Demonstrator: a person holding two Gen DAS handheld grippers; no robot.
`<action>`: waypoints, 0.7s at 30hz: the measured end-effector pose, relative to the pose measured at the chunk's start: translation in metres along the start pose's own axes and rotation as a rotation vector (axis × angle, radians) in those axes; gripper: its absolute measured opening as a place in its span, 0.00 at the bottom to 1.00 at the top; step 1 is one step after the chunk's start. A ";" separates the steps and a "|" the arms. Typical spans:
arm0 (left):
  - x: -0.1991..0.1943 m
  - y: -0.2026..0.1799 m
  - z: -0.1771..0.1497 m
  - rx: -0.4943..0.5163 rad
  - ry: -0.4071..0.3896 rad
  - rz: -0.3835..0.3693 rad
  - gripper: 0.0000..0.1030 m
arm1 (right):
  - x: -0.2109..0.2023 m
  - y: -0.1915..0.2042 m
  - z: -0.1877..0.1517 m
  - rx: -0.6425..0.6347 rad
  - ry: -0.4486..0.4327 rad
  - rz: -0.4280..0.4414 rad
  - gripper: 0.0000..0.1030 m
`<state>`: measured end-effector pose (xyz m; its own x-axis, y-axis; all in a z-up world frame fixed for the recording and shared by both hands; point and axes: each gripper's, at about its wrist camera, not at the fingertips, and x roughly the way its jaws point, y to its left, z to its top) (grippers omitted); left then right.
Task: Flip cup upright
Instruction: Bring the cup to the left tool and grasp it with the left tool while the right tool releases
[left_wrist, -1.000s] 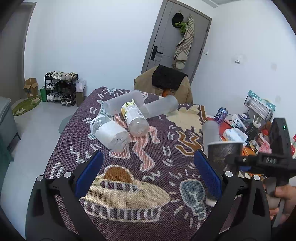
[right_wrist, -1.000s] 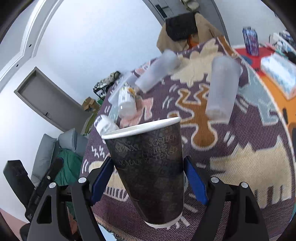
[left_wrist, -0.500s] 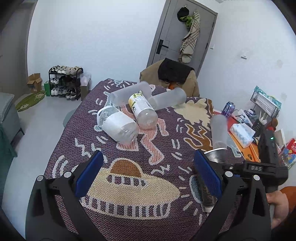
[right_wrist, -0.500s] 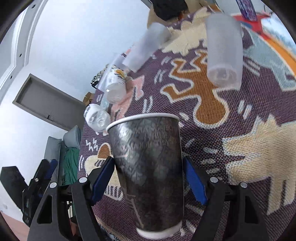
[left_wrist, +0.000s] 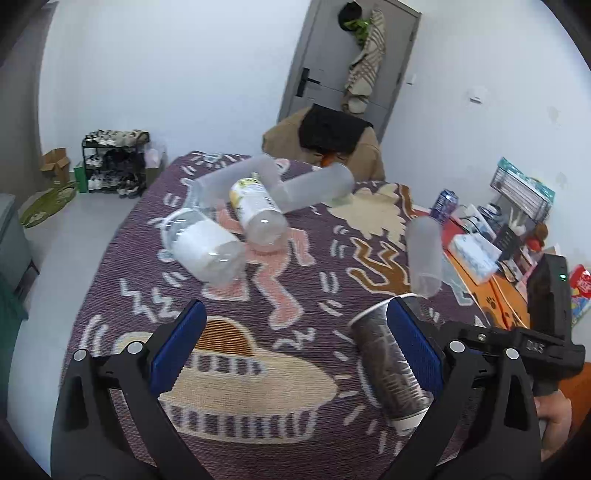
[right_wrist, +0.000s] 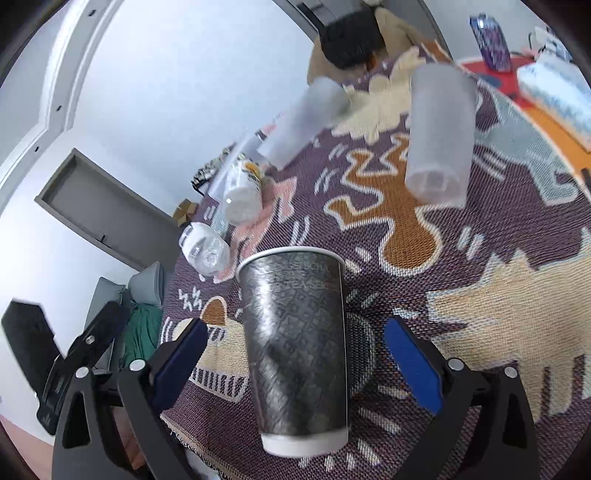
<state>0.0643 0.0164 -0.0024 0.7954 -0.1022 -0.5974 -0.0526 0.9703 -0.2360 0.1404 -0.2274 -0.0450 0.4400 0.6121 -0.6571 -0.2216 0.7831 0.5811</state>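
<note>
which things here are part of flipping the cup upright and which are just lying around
Part of the job:
dark paper cup, standing rim-up on the patterned cloth
right gripper, open around the cup

Just lying about:
frosted tumblers
plastic bottles
tissue pack
left gripper, open

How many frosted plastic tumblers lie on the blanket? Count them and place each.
3. One frosted tumbler at the far end behind the bottles, a second tumbler just right of it, a third tumbler alone at the right, beyond the dark paper cup. Others may be hidden.
</note>
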 end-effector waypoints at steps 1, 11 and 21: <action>0.003 -0.004 0.001 0.005 0.008 -0.009 0.94 | -0.006 0.000 -0.003 -0.012 -0.017 -0.004 0.93; 0.048 -0.047 0.002 0.040 0.195 -0.152 0.94 | -0.055 -0.016 -0.032 -0.081 -0.170 -0.117 0.93; 0.101 -0.063 -0.009 -0.044 0.390 -0.243 0.94 | -0.076 -0.052 -0.049 -0.053 -0.222 -0.198 0.93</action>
<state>0.1429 -0.0568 -0.0550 0.5020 -0.4088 -0.7622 0.0752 0.8986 -0.4324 0.0757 -0.3093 -0.0492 0.6571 0.4127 -0.6308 -0.1551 0.8929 0.4226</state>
